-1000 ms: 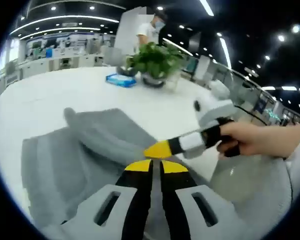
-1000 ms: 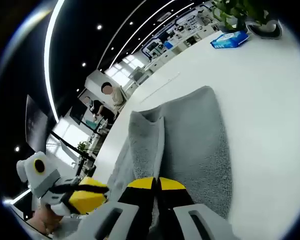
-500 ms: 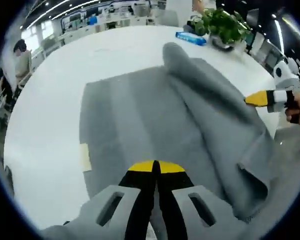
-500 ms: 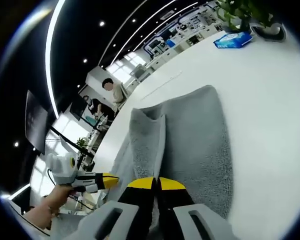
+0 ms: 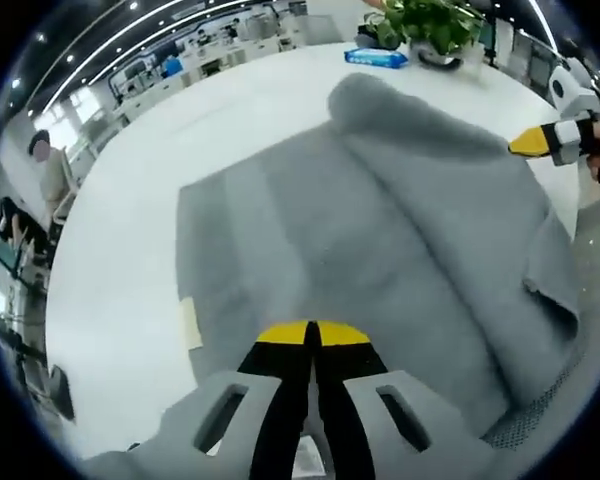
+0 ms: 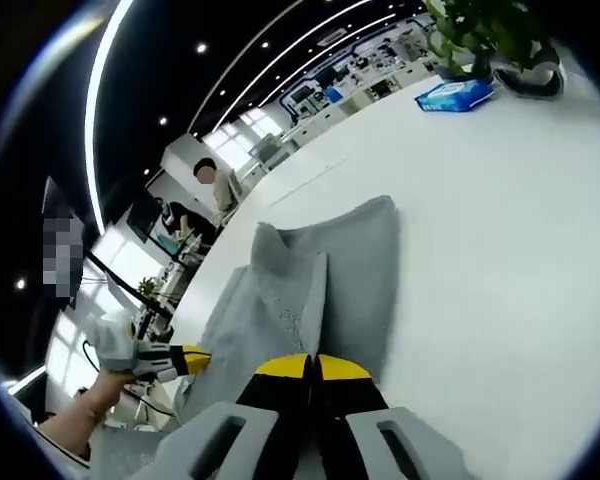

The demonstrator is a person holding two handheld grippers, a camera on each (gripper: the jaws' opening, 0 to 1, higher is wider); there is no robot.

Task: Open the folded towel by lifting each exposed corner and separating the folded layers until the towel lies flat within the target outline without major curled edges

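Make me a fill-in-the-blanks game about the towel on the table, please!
1. The towel is the colour ____.
2. The table under it is the colour ____.
3. The left gripper has ____ tips.
4. The blue packet lies beside a potted ____.

Missing words: grey, white, yellow, plant.

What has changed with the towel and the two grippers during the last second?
The grippers have drawn apart: a second ago their tips nearly met, and now the right gripper and the left gripper each hold an edge at a distance. Between them the towel has opened wider. Both stay shut on it. The plant and the blue pack stay on the table.
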